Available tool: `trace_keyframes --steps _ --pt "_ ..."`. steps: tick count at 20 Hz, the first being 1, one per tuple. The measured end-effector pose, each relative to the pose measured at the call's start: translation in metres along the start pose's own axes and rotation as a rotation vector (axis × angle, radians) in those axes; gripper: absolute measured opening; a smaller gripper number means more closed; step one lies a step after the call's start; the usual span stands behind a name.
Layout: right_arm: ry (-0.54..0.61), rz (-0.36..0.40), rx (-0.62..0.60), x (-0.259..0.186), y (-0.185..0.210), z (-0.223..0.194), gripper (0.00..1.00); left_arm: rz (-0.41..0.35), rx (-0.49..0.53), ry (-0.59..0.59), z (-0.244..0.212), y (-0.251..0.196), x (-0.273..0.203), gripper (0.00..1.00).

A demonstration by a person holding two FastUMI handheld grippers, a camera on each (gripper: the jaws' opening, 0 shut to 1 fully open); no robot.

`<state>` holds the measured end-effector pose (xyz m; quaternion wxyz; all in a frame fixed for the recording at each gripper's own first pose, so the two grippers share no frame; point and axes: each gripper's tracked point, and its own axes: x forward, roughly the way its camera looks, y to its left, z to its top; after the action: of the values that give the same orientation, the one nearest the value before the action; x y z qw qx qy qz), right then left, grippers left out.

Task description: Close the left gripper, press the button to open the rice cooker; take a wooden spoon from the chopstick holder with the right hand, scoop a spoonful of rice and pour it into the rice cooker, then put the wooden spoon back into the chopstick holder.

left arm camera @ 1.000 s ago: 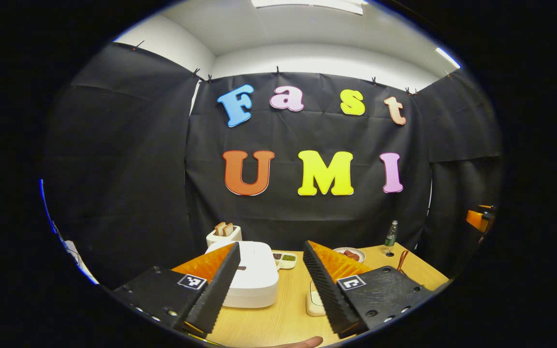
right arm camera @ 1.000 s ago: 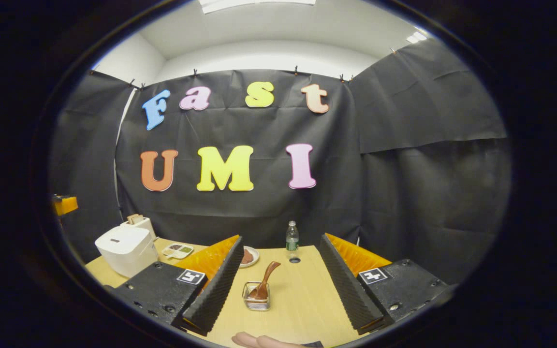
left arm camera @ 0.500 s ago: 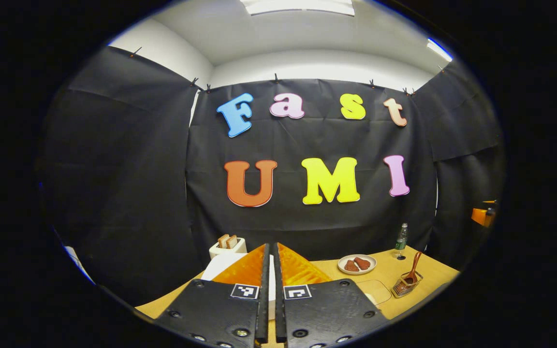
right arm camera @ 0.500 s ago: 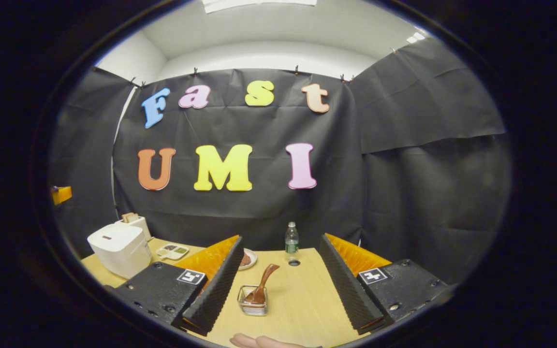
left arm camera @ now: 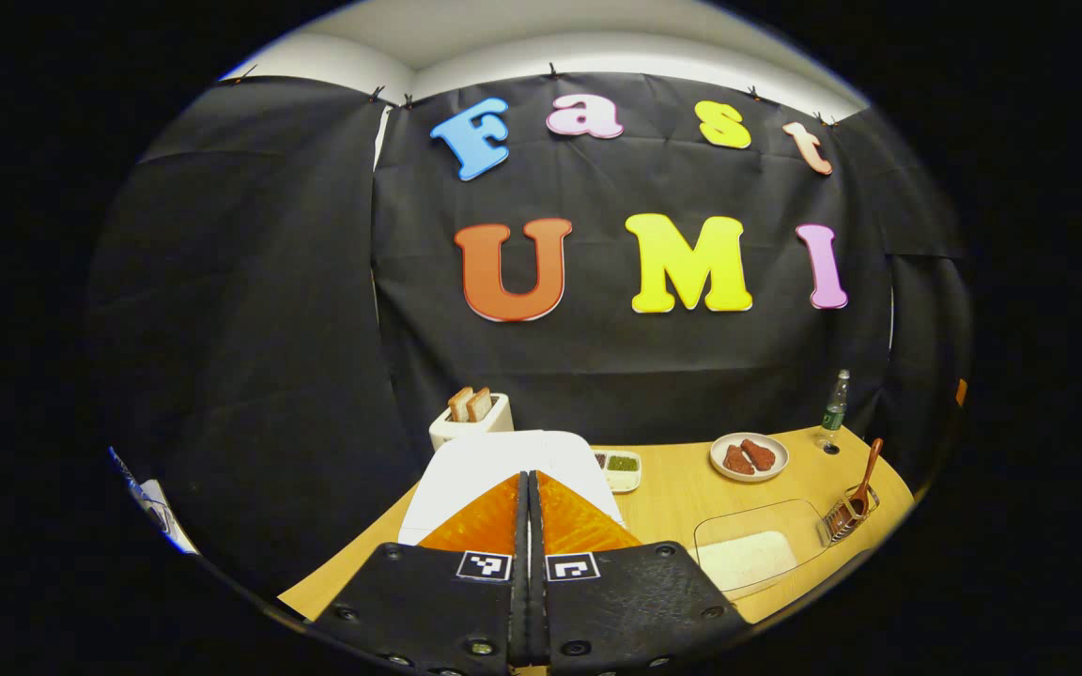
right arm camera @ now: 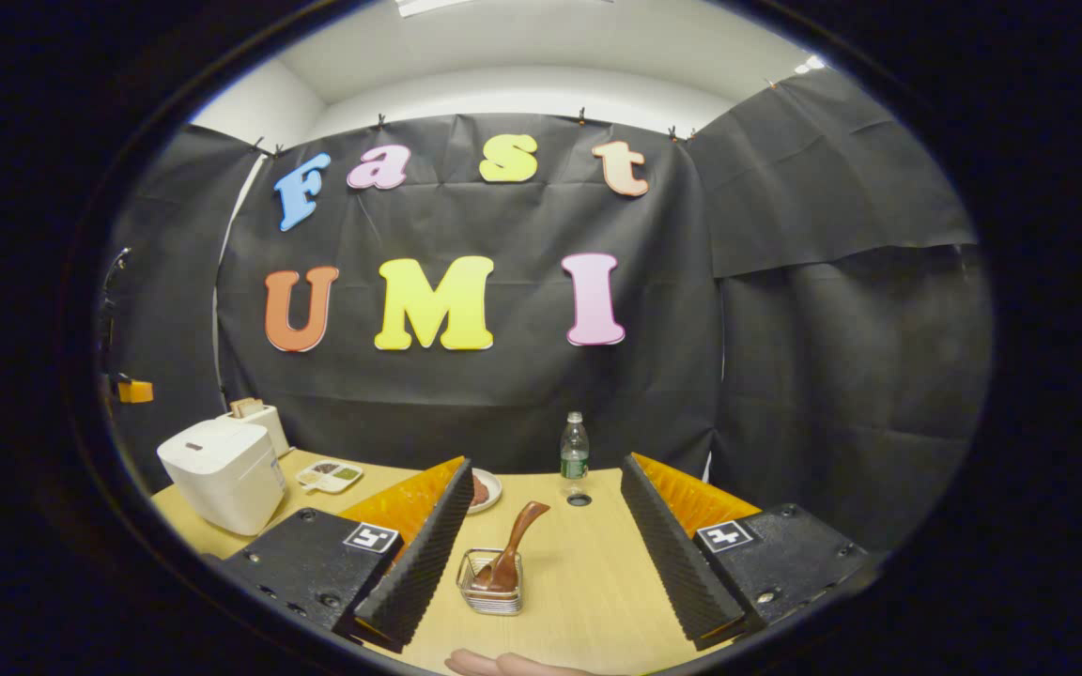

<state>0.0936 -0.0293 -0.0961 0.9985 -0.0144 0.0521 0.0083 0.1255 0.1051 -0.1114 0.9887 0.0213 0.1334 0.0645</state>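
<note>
Step in hand: we hold the left gripper (left arm camera: 529,488) with fingers together, empty, above the white rice cooker (left arm camera: 503,460); its lid is down. We press squarely on the button, probably hidden under the fingertips. Right gripper (right arm camera: 541,526): fingers apart, empty. Count: one wooden spoon (right arm camera: 513,549), one chopstick holder (right arm camera: 491,584), one rice tray (left arm camera: 757,549).

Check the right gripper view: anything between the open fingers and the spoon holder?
No. In the right gripper view, bare tabletop lies between the right gripper and the chopstick holder, with the wooden spoon standing in it.
</note>
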Motion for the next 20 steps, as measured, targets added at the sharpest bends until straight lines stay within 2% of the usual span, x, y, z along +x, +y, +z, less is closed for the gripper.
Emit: trace_keyframes --steps 1,2,6,8,11,13,14,15,16,19,20 --pt "0.009 0.002 0.002 0.004 0.001 -0.003 0.96 -0.003 0.004 0.026 -0.005 0.002 0.009 0.00" --pt "0.008 -0.001 -0.001 0.007 0.001 -0.005 1.00 -0.013 0.010 0.051 -0.010 0.001 0.017 0.00" --pt "-0.024 -0.026 -0.063 0.012 -0.001 -0.005 1.00 0.009 0.010 0.134 -0.032 0.012 0.048 0.00" --pt "-0.050 -0.028 -0.105 0.013 0.001 -0.003 1.00 0.045 0.005 0.180 -0.046 0.022 0.059 0.00" --pt "-0.062 -0.011 -0.176 0.010 0.010 -0.004 0.98 0.054 0.007 0.222 -0.058 0.022 0.075 0.00" --pt "-0.062 0.009 -0.174 0.008 0.018 -0.003 0.99 0.054 0.013 0.235 -0.061 0.023 0.083 0.00" --pt "-0.060 0.015 -0.170 0.008 0.018 -0.004 0.97 0.058 0.016 0.243 -0.064 0.025 0.087 0.10" --pt "-0.059 0.022 -0.168 0.008 0.021 -0.006 1.00 0.051 0.014 0.250 -0.067 0.024 0.091 0.10" --pt "-0.061 0.019 -0.169 0.007 0.022 -0.003 1.00 0.045 0.008 0.262 -0.071 0.022 0.091 0.00" --pt "-0.053 0.015 -0.164 0.011 0.023 -0.004 1.00 0.038 -0.013 0.316 -0.087 0.020 0.095 0.00" --pt "-0.047 0.013 -0.156 0.012 0.022 -0.005 1.00 0.037 -0.020 0.300 -0.083 0.021 0.097 0.00"
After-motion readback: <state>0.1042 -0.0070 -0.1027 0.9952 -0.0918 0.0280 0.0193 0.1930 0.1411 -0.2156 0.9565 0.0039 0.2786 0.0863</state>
